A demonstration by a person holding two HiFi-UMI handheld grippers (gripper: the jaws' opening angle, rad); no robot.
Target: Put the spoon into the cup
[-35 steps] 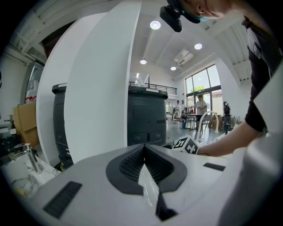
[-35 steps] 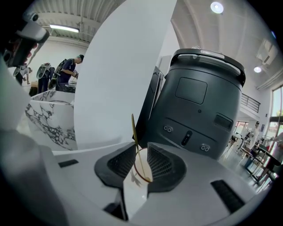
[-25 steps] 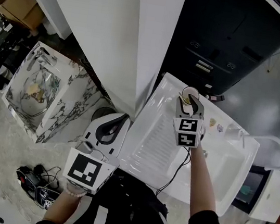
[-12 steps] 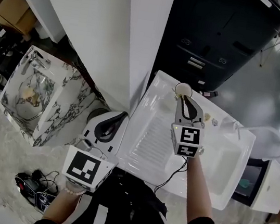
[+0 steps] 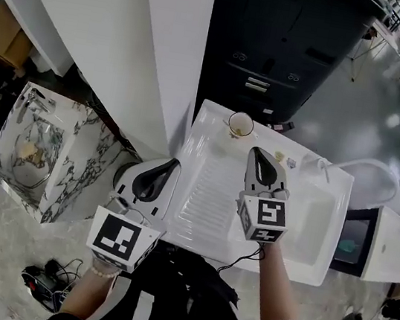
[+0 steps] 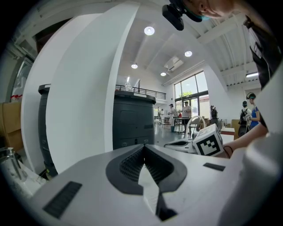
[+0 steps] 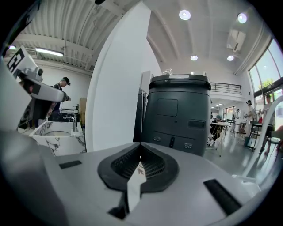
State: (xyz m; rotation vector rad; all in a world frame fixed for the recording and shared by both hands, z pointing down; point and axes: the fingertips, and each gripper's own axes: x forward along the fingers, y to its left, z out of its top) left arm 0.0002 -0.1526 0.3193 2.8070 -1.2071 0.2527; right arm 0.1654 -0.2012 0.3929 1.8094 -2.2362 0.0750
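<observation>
While hovering over the white ribbed sink drainboard [image 5: 206, 194], has just shut the jaws of the right gripper [image 5: 259, 153] on nothing.
Shows the left gripper [image 5: 175, 165] lower left, jaws pressed together, empty; small round pale cup [image 5: 241, 125] upper centre at the drainboard's far edge, well apart from both, spoon too small to make out.

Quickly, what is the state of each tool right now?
Left tool: closed, holding nothing.
Right tool: closed, holding nothing; its jaws have just been closing, with nothing between them.
</observation>
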